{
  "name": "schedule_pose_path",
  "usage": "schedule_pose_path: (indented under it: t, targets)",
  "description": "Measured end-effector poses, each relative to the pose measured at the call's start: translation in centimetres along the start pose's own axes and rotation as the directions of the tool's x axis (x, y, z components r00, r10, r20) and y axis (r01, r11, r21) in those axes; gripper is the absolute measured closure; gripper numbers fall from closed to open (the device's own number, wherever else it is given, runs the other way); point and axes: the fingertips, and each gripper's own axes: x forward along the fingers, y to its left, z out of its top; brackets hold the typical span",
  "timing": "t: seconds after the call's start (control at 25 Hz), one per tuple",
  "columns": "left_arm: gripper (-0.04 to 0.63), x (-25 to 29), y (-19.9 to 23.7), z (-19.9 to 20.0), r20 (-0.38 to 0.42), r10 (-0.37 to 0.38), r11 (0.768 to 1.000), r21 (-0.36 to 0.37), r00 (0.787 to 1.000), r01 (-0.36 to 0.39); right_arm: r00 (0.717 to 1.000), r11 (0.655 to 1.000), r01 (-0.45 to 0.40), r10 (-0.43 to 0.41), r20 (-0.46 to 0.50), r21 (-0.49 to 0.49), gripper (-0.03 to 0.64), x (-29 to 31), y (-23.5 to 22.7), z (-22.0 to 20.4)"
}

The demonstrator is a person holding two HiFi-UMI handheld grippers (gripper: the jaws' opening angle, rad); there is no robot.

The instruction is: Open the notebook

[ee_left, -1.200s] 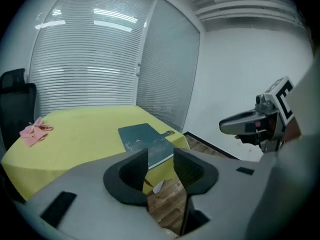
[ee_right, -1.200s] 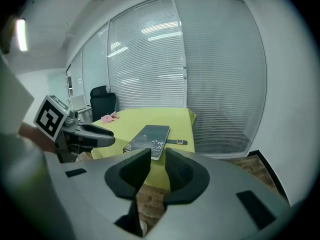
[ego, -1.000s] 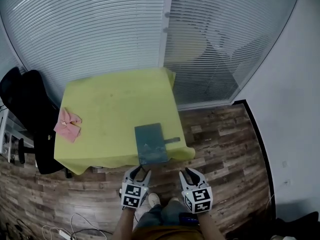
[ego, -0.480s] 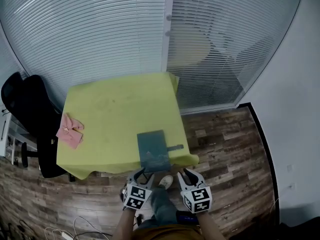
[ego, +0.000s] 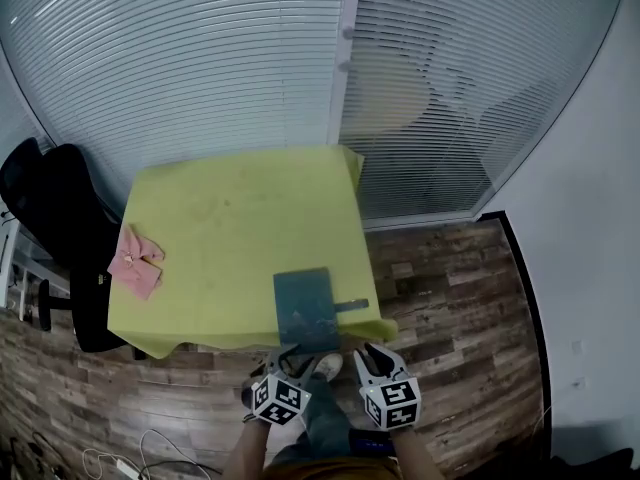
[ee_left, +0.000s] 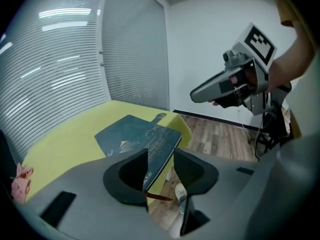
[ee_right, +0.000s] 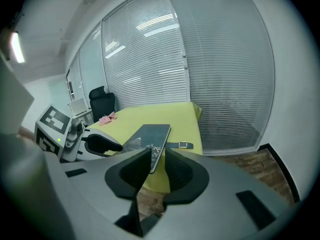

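Table on wood floor by blinds

An office, it seems: glass walls hung with slatted blinds rise beyond the worktop ahead of the left claw. A black swivel chair stands far to its left, and plank floor lies beneath.

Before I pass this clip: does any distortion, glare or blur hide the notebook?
Head view: fisheye bows the blinds; notebook small but clear. Left gripper view: ceiling lights reflect on the blinds, notebook clear. Right gripper view: dark rounded corners, same reflections, notebook clear too.
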Motion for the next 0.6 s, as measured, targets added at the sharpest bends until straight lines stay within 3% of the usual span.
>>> schedule_pose_path:
  t: [0.12,0.6]
  targets:
    - [0.418,1.0,-0.4,-0.2,-0.032,-0.01,0.997,0.073,0.999,0.012,1.0,1.0,-0.006,0.006,-0.01,0.0,0.517,0.4,-0.1,-0.2]
    - [0.419,2.8,-0.5,-0.5,-0.069,0.005,0.975,0.222,0.998,0.011,0.999,0.998,-0.022,0.02,0.025,0.051,0.518,0.4,-1.5,-0.2]
